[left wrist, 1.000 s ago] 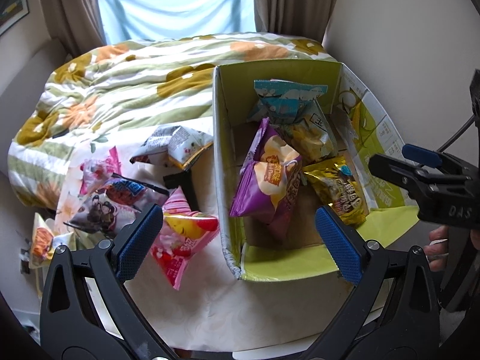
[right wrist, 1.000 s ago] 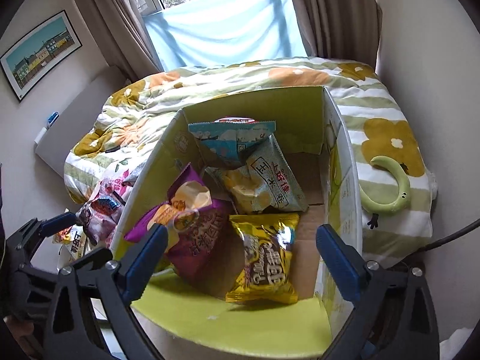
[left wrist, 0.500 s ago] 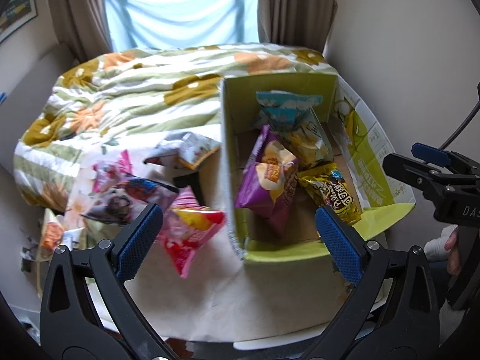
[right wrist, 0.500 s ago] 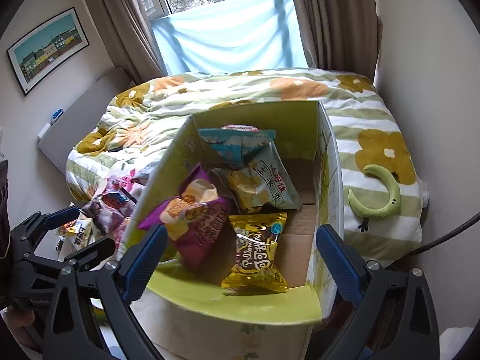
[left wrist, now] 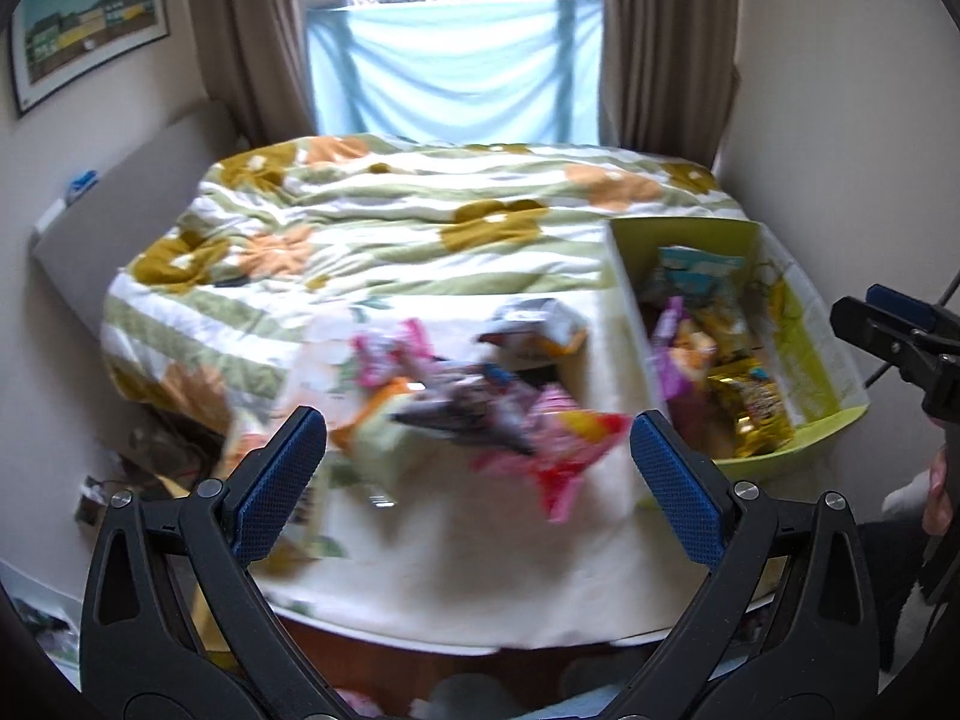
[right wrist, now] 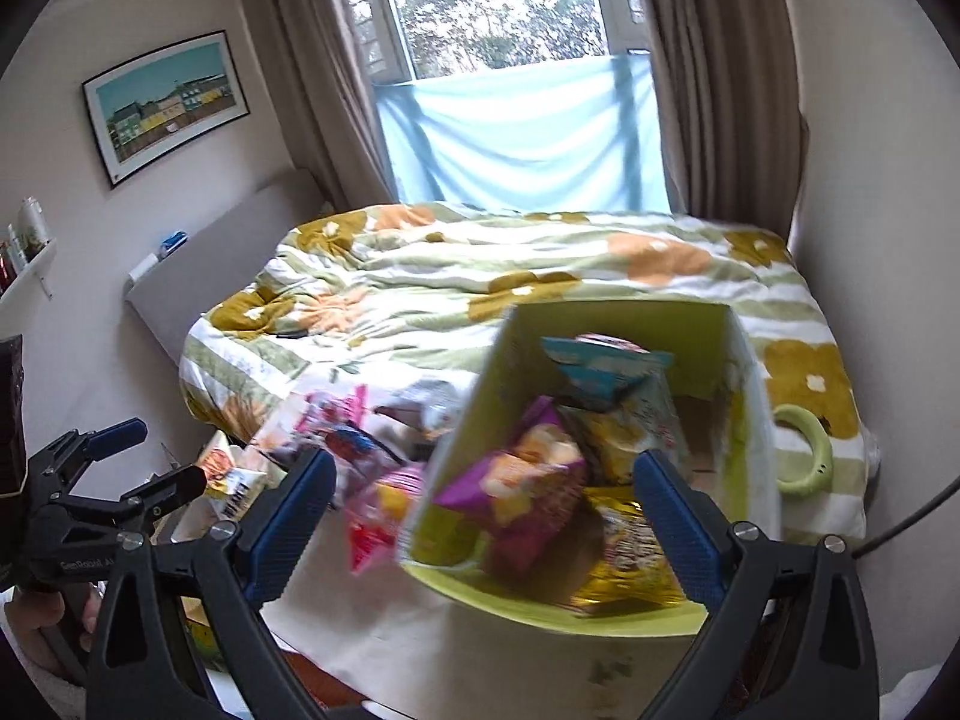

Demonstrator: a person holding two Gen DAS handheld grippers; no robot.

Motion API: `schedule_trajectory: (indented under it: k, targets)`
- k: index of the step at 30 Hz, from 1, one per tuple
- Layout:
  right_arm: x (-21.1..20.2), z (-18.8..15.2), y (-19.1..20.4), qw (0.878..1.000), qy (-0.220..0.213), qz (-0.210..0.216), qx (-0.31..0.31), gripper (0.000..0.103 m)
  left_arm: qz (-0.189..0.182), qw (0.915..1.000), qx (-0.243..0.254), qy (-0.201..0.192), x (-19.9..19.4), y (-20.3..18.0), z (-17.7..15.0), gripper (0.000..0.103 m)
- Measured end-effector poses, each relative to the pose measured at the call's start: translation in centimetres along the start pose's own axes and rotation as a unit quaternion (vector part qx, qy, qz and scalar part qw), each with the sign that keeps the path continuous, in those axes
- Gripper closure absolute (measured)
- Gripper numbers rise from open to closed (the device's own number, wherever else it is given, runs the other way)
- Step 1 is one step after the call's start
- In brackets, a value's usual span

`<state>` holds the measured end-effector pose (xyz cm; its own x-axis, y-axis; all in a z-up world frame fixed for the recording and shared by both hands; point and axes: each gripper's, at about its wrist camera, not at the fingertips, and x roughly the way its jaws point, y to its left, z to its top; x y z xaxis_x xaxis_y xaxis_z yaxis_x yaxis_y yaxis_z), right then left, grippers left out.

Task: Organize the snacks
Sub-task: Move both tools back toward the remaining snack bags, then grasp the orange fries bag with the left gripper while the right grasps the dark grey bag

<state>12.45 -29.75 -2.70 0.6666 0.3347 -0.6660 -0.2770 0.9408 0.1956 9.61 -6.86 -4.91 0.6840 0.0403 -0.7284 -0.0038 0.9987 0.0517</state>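
A green cardboard box (left wrist: 828, 420) (right wrist: 474, 414) stands on the bed's near right and holds several snack bags, among them a purple one (right wrist: 516, 498) and a gold one (left wrist: 750, 402). Loose snack bags lie left of it, including a pink-red bag (left wrist: 558, 444) (right wrist: 378, 516) and a dark bag (left wrist: 468, 402). My left gripper (left wrist: 477, 480) is open and empty, held back above the loose bags. My right gripper (right wrist: 483, 516) is open and empty, held back in front of the box. Both views are blurred.
A flowered quilt (left wrist: 390, 228) covers the bed. A green curved toy (right wrist: 810, 450) lies right of the box. Walls stand close on the right. A headboard (left wrist: 120, 210) is at the left, a window with curtains behind.
Both grippers have pulled back and up from the box. The left one has swung left, over the loose bags. The bags and box have not moved.
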Motion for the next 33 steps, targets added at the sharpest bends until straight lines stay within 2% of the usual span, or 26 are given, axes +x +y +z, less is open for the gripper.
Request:
schedule_trajectory:
  k: [9, 14, 17, 21, 27, 33]
  targets:
    - [3.7, -0.9, 9.4, 1.000, 0.011, 0.004, -0.011, 0.004, -0.003, 0.9998, -0.010, 0.018, 0.5, 11.8, -1.7, 0.002]
    - [6.6, -1.9, 12.9, 1.000, 0.030, -0.005, 0.001, 0.004, -0.020, 0.9985, -0.026, 0.043, 2.8, 18.0, -3.4, 0.002]
    - [8.2, -2.4, 14.4, 0.999, 0.039, -0.015, 0.011, 0.004, -0.036, 0.9975, -0.022, 0.056, 4.9, 20.4, -4.6, 0.002]
    - [10.5, -3.2, 15.8, 0.998, 0.054, -0.036, 0.023, 0.004, -0.063, 0.9946, -0.008, 0.082, 8.5, 22.0, -6.0, 0.002]
    - [13.5, -4.5, 17.0, 0.995, 0.080, -0.060, 0.015, 0.004, -0.076, 0.9905, 0.008, 0.115, 14.1, 22.6, -7.9, 0.002]
    - [16.6, -5.6, 17.3, 0.991, 0.104, -0.076, -0.021, 0.004, -0.053, 0.9905, 0.017, 0.126, 17.4, 22.2, -8.9, 0.002]
